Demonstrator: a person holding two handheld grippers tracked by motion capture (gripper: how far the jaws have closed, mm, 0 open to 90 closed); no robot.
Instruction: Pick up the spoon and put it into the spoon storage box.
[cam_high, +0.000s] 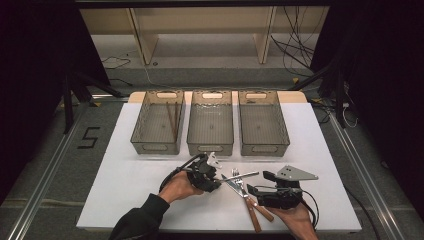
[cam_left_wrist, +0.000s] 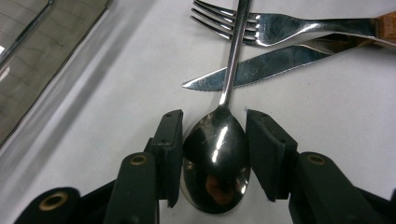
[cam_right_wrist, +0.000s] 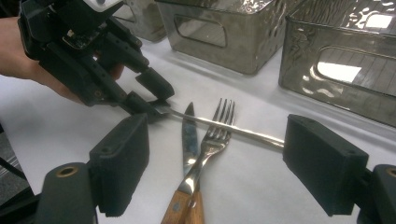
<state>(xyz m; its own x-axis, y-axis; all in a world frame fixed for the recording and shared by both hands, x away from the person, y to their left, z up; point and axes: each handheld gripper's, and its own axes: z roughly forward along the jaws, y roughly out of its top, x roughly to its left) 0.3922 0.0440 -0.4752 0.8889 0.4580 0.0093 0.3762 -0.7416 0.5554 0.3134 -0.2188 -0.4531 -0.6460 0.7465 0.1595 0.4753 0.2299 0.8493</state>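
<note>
A steel spoon (cam_left_wrist: 217, 154) lies on the white table (cam_high: 135, 175), its handle (cam_high: 246, 175) crossing over a fork (cam_right_wrist: 210, 140) and a knife (cam_right_wrist: 189, 135), both with wooden handles. My left gripper (cam_left_wrist: 215, 140) is shut on the spoon's bowl, one pad against each side. In the high view the left gripper (cam_high: 220, 179) sits left of the cutlery. My right gripper (cam_right_wrist: 217, 168) is open wide and points at the fork and knife from the near side. Seen from above, the right gripper (cam_high: 259, 183) is just right of the wooden handles.
Three clear bins stand in a row at the back of the table: left (cam_high: 145, 135), middle (cam_high: 210, 145), right (cam_high: 264, 147). Thin brown sticks (cam_high: 171, 120) lie in the left bin. The table's front edge is close behind both hands.
</note>
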